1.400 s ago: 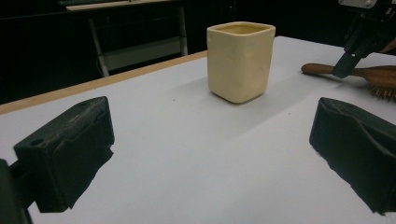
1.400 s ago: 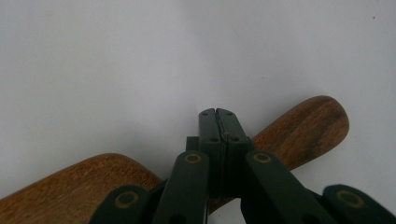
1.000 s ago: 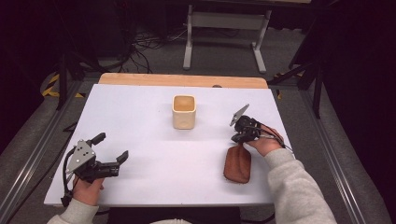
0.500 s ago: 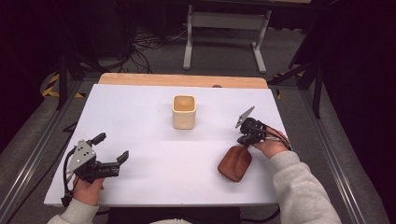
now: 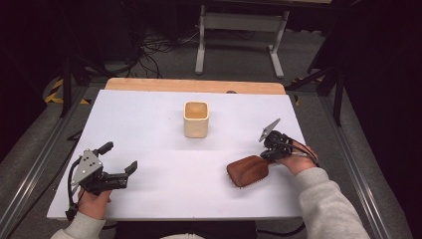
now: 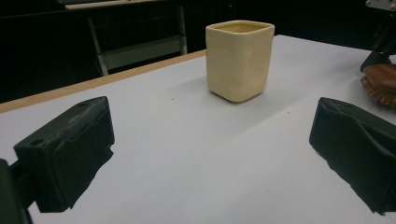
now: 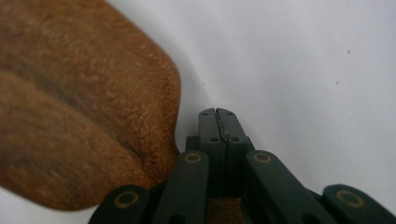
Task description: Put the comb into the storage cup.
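The brush (image 5: pixel 247 171) lies at the counter's (image 5: pixel 149 114) right front, back up, its handle clamped in my right tool (image 5: pixel 271 151), jaws pressed together on it. The cup (image 5: pixel 195 119) stands upright mid-counter. My left tool (image 5: pixel 119 160) hovers at left front, jaws wide apart, empty.

Wooden hairbrush (image 5: pixel 248 171) observed on the white table (image 5: pixel 149 119), right of centre, near the front edge. Lay with its brown oval back turned partly up and bristles visible along the lower edge, head pointing left. Back showed darker grain streaks in the right gripper view (image 7: pixel 79 102). Handle end clamped between the closed jaws of the right gripper (image 5: pixel 271 152). Cream, square-sided cup (image 5: pixel 196 119) stood upright, mouth open, at mid-table toward the rear, well apart from the hairbrush.
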Demonstrator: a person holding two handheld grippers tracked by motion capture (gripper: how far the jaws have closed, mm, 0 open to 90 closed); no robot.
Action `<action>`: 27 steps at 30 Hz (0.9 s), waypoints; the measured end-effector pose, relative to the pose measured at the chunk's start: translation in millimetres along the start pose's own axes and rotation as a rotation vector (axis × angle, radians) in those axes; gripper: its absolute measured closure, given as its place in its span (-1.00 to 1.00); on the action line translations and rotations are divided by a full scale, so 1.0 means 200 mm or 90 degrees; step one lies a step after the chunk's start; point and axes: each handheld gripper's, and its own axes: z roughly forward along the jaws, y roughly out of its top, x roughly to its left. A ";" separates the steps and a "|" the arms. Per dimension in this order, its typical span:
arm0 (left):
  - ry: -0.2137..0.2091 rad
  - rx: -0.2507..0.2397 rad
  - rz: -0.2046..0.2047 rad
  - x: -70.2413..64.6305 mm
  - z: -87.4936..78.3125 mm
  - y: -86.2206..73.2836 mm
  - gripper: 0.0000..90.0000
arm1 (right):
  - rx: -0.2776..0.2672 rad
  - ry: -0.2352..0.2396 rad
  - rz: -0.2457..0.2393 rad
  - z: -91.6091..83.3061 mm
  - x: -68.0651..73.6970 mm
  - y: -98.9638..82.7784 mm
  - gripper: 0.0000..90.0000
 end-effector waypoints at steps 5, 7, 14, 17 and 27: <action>-0.001 0.002 0.004 0.00 0.00 0.00 -0.98 | 0.006 0.006 0.003 -0.02 0.03 -0.05 0.99; -0.002 0.002 0.004 0.00 0.00 0.00 -0.98 | 0.006 0.007 0.002 -0.03 0.04 -0.08 0.99; -0.002 0.002 0.003 0.00 0.00 0.00 -0.98 | -0.003 0.008 0.009 -0.06 0.08 -0.13 0.98; -0.002 0.002 0.003 0.00 0.00 0.00 -0.98 | -0.011 0.011 0.016 -0.07 0.11 -0.16 0.96; -0.001 0.003 0.002 -0.01 0.01 0.00 -0.98 | -0.025 0.017 0.018 -0.10 0.17 -0.21 0.95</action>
